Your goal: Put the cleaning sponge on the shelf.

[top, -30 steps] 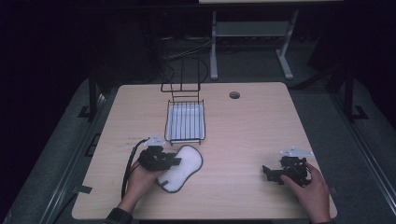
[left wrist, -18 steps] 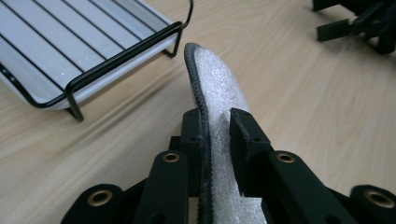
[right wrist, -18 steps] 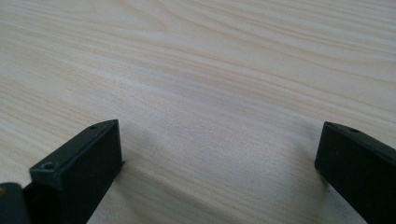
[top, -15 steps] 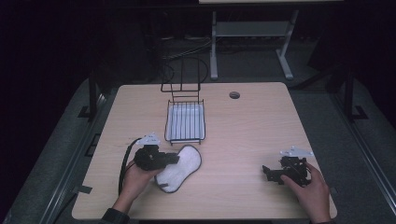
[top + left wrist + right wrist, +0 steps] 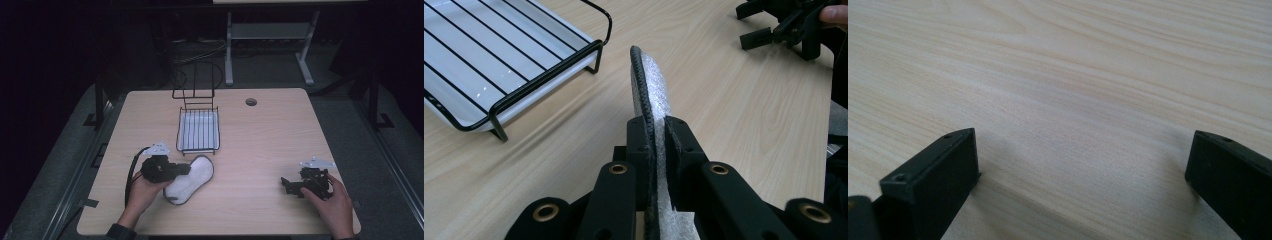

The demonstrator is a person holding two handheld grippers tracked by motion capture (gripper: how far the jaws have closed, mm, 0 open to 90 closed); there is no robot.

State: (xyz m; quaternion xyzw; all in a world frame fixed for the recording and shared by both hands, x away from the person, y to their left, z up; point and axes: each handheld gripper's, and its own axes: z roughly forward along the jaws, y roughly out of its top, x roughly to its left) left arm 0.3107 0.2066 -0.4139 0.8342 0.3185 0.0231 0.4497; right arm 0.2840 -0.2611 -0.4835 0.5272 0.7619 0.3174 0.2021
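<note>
A: What is the left claw (image 5: 655, 131) doing?

B: In the left gripper view its two black jaws are clamped on the white insole (image 5: 653, 82), which stands on edge between them, its dark rim running up the middle of the frame. In the high view the left claw (image 5: 186, 169) sits in the lower left of the frame, gripping the insole (image 5: 192, 179) at its long side, with most of the pad lying below and to the right of it over the worktop (image 5: 250, 140).

A: And the wire rack?

B: The black wire rack with its white tray (image 5: 198, 130) stands just above the insole in the high view, near it but apart. In the left gripper view the rack (image 5: 499, 60) fills the upper left.

A: The other hand?

B: The right claw (image 5: 286, 184) rests in the lower right of the high view, well apart from the insole. In the right gripper view its jaws stand wide apart over bare wood (image 5: 1083, 100), holding nothing. It also appears in the upper right corner of the left gripper view (image 5: 749, 25).
</note>
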